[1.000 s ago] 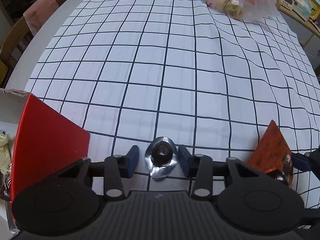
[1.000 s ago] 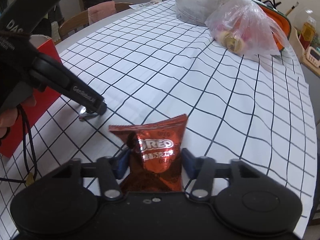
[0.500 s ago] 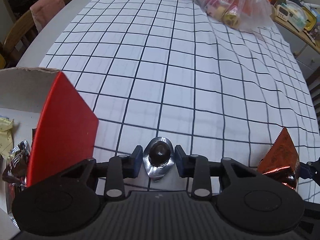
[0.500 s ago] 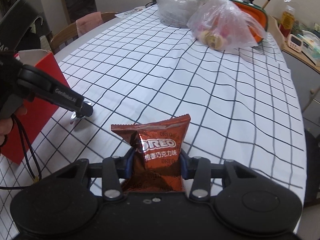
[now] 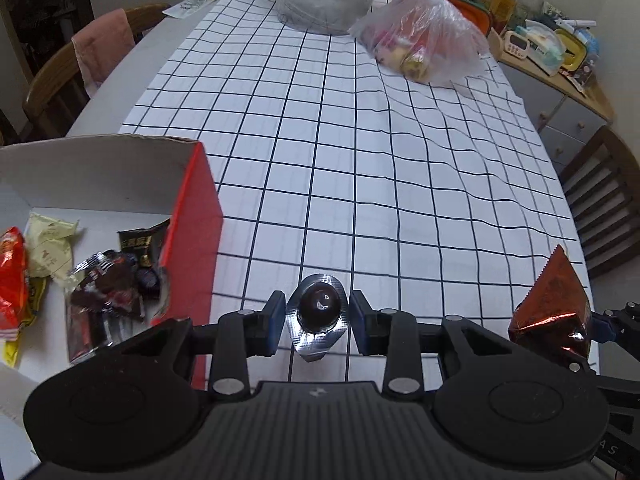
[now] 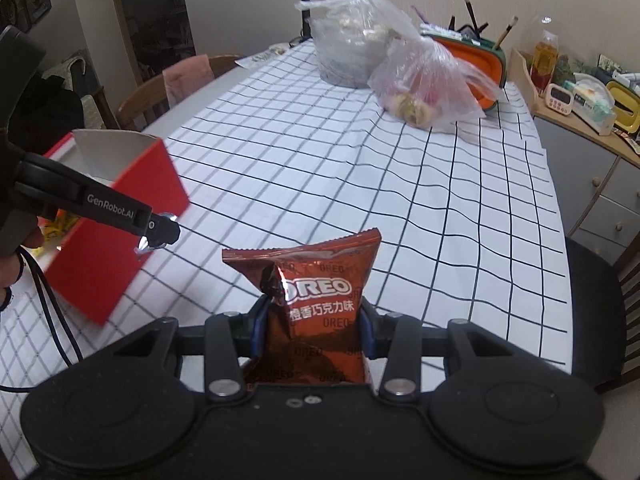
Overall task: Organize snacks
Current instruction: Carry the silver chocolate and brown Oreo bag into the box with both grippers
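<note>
The left gripper [image 5: 317,322] is clamped on a candy [image 5: 318,316], a dark glossy dome sealed in a crinkled silver foil blister, held off the table beside the box [image 5: 188,248]. The right gripper [image 6: 311,330] grips an Oreo pack [image 6: 316,304], a rust-red foil pouch with a serrated top edge, white lettering and a dent pinched into its upper left; it too is held above the cloth [image 6: 360,168]. The box is red outside, white inside, open at the top, and stands on the white black-gridded cloth. Only the left wrist view looks into the box, where several wrapped snacks [image 5: 104,280] lie: a cream packet, an orange one, dark and silver ones. There the Oreo pack [image 5: 554,312] shows only as a folded red corner at the right edge. Only the right wrist view shows the pack's printed face, the left gripper [image 6: 158,236] from the side with a sliver of foil at its tip, and a hand [image 6: 16,256] behind it. Clear plastic bags [image 6: 424,80] sit at the far end of the table.
</note>
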A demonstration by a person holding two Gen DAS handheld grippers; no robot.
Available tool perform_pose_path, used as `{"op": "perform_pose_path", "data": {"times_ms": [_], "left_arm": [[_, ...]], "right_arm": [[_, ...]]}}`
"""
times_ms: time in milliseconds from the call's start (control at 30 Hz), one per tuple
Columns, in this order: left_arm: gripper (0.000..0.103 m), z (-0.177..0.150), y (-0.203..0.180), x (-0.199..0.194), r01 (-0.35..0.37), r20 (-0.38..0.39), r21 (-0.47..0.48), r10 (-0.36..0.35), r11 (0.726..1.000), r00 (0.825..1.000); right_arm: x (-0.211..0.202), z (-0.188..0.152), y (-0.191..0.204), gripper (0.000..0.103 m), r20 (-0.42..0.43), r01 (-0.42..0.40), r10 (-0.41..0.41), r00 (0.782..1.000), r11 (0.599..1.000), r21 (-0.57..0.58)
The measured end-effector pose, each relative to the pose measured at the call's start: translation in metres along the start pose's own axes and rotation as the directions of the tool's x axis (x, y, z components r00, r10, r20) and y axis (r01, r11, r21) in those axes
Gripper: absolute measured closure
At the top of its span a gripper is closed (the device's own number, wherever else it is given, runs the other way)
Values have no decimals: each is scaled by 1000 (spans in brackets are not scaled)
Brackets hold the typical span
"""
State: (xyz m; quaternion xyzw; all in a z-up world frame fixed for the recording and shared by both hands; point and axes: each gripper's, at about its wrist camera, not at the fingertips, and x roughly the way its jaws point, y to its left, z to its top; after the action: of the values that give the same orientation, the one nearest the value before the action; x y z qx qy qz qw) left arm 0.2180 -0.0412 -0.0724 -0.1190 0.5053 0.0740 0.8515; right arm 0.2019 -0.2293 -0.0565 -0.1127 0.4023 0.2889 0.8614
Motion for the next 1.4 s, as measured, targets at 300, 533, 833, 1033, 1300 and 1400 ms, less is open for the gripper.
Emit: {"op": "perform_pose_path", "data": {"times_ms": [300, 533, 833, 1033, 1300, 1400], "left_arm": [[70, -18, 25, -59, 2, 61, 23, -3, 1000, 998], [70, -23, 66, -94, 4, 104, 23, -6, 1000, 995], [69, -18, 143, -116, -25, 143, 0, 25, 1000, 989], [69, -8, 197, -114, -54, 142, -25, 57, 998, 988], [69, 3, 255, -83, -96, 88, -45, 100, 994, 991], [69, 6, 269, -72, -104, 68, -47, 107, 993, 992]], "right_arm": [[-32, 9, 50, 62, 54, -28, 29, 998, 999, -29], [-34, 27, 103, 62, 75, -58, 63, 995, 996, -65], [-13, 53, 169, 62, 83, -84, 91, 992, 992, -92], [17, 70, 206, 62, 70, -76, 82, 994, 993, -95], [64, 81, 245, 62, 18, -60, 62, 998, 993, -98], [80, 81, 253, 62, -6, -51, 51, 999, 994, -92]]}}
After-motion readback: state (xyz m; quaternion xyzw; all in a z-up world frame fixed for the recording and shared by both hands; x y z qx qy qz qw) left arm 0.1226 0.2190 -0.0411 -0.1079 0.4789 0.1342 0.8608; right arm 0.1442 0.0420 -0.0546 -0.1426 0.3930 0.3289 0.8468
